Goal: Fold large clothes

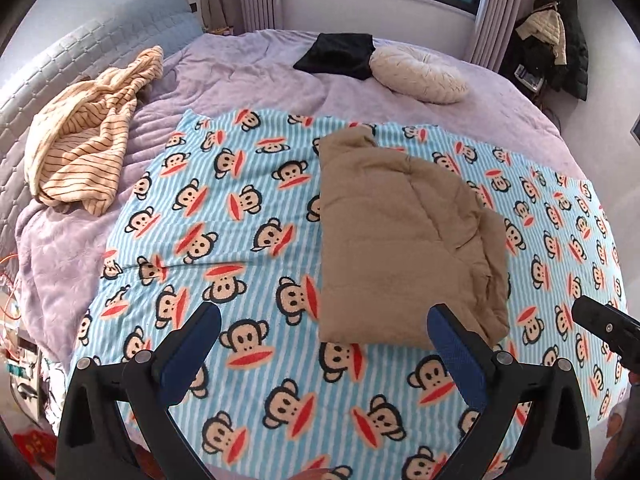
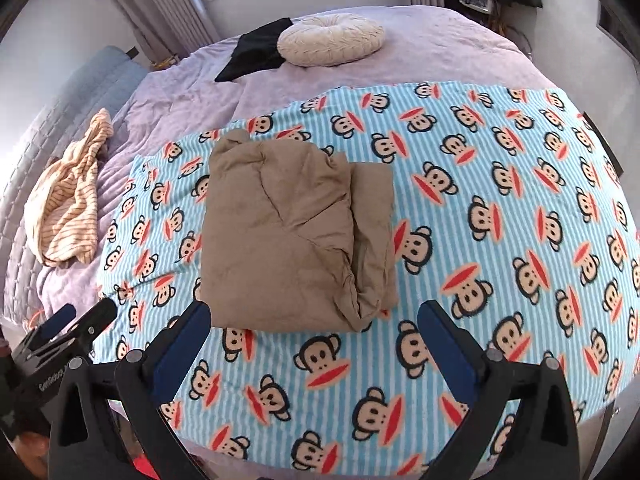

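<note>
A tan padded garment (image 1: 404,236) lies folded into a thick rectangle on a blue striped monkey-print blanket (image 1: 224,216). It also shows in the right wrist view (image 2: 292,232), with its layered edges on the right side. My left gripper (image 1: 324,320) is open and empty, held above the blanket just in front of the garment's near edge. My right gripper (image 2: 314,320) is open and empty, also just in front of that near edge. Each gripper appears at the edge of the other's view: the right one (image 1: 604,332), the left one (image 2: 68,332).
The blanket (image 2: 500,200) covers a bed with a lilac quilt (image 1: 248,72). A crumpled cream striped garment (image 1: 88,136) lies at the left. A folded black cloth (image 1: 336,56) and a round cream cushion (image 1: 416,74) lie at the far side. Coats (image 1: 560,36) hang at the back right.
</note>
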